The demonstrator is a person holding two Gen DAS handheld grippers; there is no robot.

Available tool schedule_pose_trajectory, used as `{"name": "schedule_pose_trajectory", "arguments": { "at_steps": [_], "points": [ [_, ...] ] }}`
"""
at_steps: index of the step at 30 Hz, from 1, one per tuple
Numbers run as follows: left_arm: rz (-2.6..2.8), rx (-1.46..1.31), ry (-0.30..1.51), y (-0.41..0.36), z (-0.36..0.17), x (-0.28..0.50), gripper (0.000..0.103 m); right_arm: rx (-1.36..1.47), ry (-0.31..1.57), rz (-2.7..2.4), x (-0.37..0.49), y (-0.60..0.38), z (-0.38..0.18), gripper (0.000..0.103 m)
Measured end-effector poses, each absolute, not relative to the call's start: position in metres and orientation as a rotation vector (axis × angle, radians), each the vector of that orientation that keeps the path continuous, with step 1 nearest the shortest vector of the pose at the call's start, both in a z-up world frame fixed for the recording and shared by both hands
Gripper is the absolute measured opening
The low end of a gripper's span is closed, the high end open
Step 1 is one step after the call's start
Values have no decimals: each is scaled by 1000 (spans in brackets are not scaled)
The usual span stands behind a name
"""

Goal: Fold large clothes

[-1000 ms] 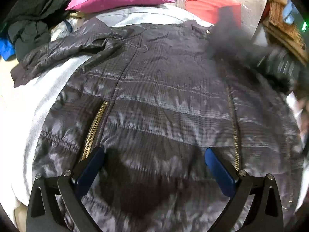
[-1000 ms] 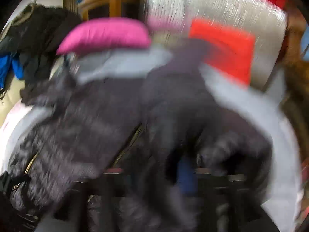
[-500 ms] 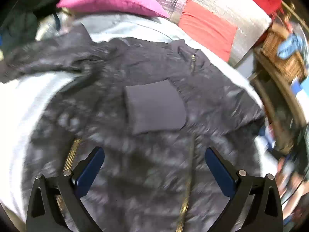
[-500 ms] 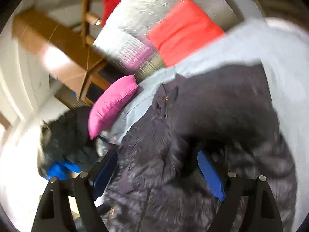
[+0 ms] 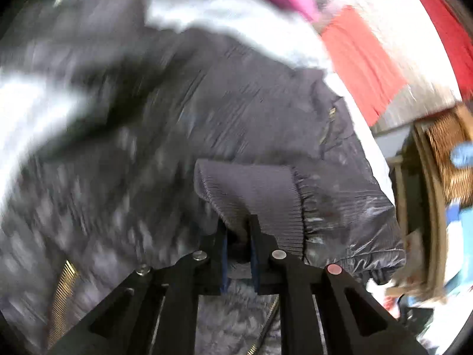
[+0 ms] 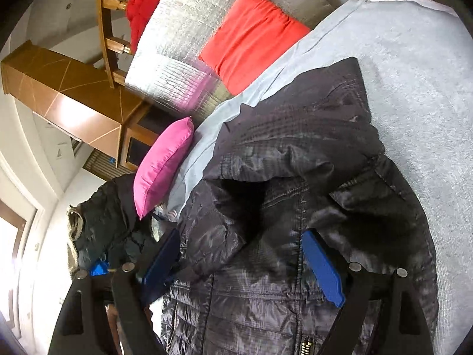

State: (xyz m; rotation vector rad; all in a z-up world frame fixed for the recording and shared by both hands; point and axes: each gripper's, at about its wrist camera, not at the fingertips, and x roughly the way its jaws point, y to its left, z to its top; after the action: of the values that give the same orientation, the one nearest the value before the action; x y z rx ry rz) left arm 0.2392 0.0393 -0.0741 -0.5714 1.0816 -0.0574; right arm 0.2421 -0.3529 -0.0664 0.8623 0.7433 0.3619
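Observation:
A dark quilted jacket [image 5: 165, 124] lies front up on a pale grey bed sheet [image 6: 414, 74], gold zippers showing. One sleeve is folded across its chest. My left gripper [image 5: 239, 224] is shut on that sleeve's ribbed cuff [image 5: 254, 183], the knit bunched between the blue pads. In the right wrist view the jacket [image 6: 295, 171] fills the middle. My right gripper [image 6: 242, 236] hovers over it, rolled to one side and open, with nothing pinched between its fingers.
A pink pillow [image 6: 162, 162] and a red pillow [image 6: 251, 38] lie at the bed's head against a silver quilted panel [image 6: 183, 44]. A heap of dark clothes [image 6: 103, 222] sits beside the pink pillow. A wicker basket [image 5: 443, 142] stands off the bed's side.
My left gripper moved up to the folded sleeve's cuff and shut on it. The right gripper's view rolled sideways, and the sleeve it carried now lies on the jacket.

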Motion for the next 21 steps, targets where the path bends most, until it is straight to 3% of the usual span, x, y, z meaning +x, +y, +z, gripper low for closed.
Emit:
{"name": "schedule_pose_trajectory", "arguments": {
  "at_steps": [5, 7, 17, 21],
  "points": [
    [-99, -289, 725, 32, 39, 243, 11, 900, 716, 387, 241, -358, -57, 87],
    [-90, -247, 650, 39, 61, 246, 11, 880, 688, 392, 236, -363, -48, 87],
    [-12, -195, 824, 57, -24, 276, 9, 843, 622, 191, 265, -428, -34, 87],
    [1, -179, 832, 51, -31, 279, 9, 762, 847, 144, 337, -438, -68, 87]
  ]
}}
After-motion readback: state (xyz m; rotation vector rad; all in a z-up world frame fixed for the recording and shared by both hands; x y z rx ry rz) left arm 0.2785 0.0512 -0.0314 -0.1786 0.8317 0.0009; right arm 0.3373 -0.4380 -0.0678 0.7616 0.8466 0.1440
